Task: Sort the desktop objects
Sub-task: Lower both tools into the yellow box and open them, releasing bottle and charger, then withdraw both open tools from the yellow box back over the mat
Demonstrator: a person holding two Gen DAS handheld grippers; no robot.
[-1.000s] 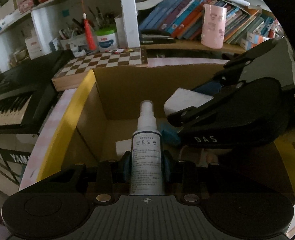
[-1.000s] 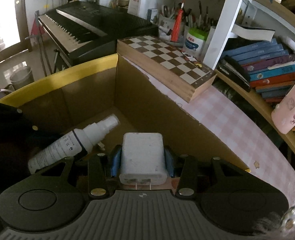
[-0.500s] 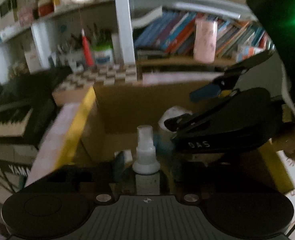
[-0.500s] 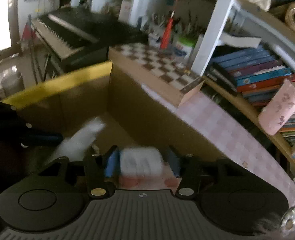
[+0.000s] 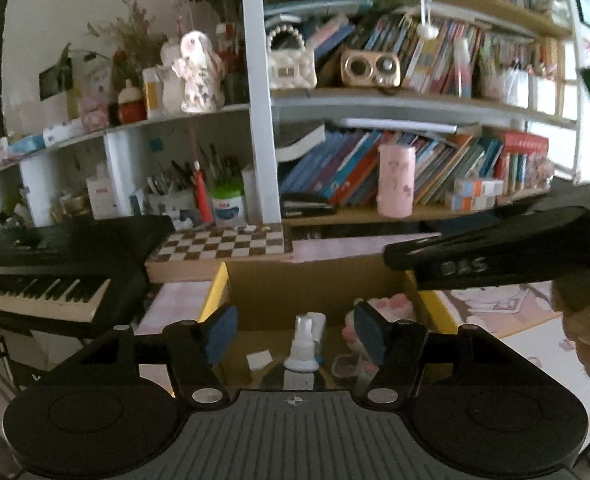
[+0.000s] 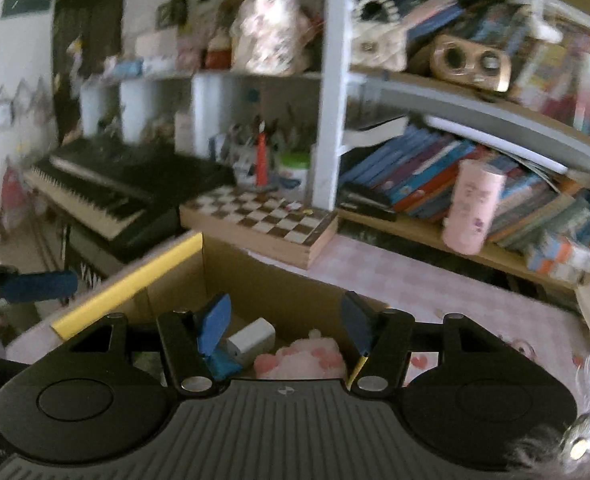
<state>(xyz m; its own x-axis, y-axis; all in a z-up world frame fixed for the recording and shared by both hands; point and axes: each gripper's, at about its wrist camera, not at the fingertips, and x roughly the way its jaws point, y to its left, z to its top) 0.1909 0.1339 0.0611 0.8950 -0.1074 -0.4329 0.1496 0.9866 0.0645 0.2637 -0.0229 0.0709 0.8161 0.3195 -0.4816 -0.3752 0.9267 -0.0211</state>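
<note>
A: Where's everything lying?
B: The cardboard box [image 5: 319,284] sits on the pink checked desk [image 6: 379,276]. In it lie the spray bottle [image 5: 301,354] and the white charger [image 6: 251,340], beside a pink plush [image 6: 303,356].
A: And the hands?
B: Both tilt downward over the box. The left gripper [image 5: 295,330] is opening, pads clear of the bottle below. The right gripper [image 6: 285,322] is opening too, nothing pressed between its pads
</note>
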